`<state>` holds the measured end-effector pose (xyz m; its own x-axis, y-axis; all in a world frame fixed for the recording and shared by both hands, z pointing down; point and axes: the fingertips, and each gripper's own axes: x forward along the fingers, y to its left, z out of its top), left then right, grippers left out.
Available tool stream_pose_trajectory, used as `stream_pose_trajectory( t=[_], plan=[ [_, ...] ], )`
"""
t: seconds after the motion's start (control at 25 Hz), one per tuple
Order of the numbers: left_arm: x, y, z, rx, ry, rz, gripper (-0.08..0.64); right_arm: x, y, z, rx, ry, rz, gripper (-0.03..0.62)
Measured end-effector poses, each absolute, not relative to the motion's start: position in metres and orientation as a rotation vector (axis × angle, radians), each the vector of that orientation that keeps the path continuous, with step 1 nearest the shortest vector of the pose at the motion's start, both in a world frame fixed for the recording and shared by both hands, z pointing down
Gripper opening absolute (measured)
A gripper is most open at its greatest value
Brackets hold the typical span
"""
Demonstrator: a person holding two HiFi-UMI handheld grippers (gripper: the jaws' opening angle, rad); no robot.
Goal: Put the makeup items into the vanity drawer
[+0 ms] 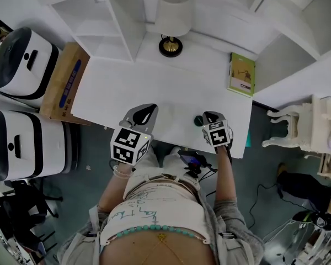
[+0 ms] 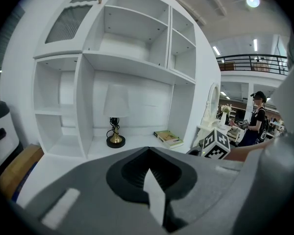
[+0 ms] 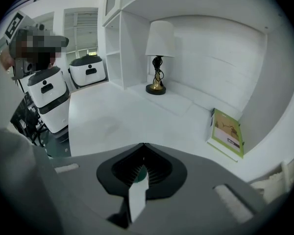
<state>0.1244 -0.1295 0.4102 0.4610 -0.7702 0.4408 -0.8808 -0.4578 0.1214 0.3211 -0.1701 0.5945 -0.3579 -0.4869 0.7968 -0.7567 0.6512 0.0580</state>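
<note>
White vanity setup here: a bare white worktop (image 1: 154, 81) with open white shelving (image 1: 94, 15) built up behind it. I've got both tongs hovering over the near edge. My left tongs (image 1: 146, 110) are clenched, tips pressed together with nothing in the hollow between the pads, and they're over the front-middle of the worktop. My right tongs (image 1: 212, 115) are also clenched tip to tip, near the front right corner. The only makeup thing I can spot is a small round dark-teal makeup item (image 1: 198, 120) on the worktop, tucked right up against the left side of the right tongs. In the right gripper view a bit of teal peeks through the hollow behind the closed tips, so it looks like it's underneath rather than gripped, but I can't tell if they're touching. Further back, a lamp (image 1: 170, 24) with a white shade and a black-and-gold base stands at the rear of the worktop, and a green book (image 1: 241, 74) leans upright by the right wall. Off the left end there's a cardboard box (image 1: 63, 81), then two white-and-black machines (image 1: 22, 59) on the floor beyond it. To the right stands a white carved furniture piece (image 1: 289, 127).
</note>
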Motion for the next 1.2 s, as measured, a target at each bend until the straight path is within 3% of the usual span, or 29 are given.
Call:
stream_pose_trajectory(
  t=[0.72,1.2],
  plan=[
    [0.111,-0.121,0.419,2.317,-1.436,0.455,0.001,0.320,-0.151,0.646,0.773,-1.930,0.410,0.029],
    [0.099,-0.112,0.426,2.269,-1.471,0.450,0.001,0.315,-0.145,0.671,0.706,-1.903,0.412,0.071]
  ],
)
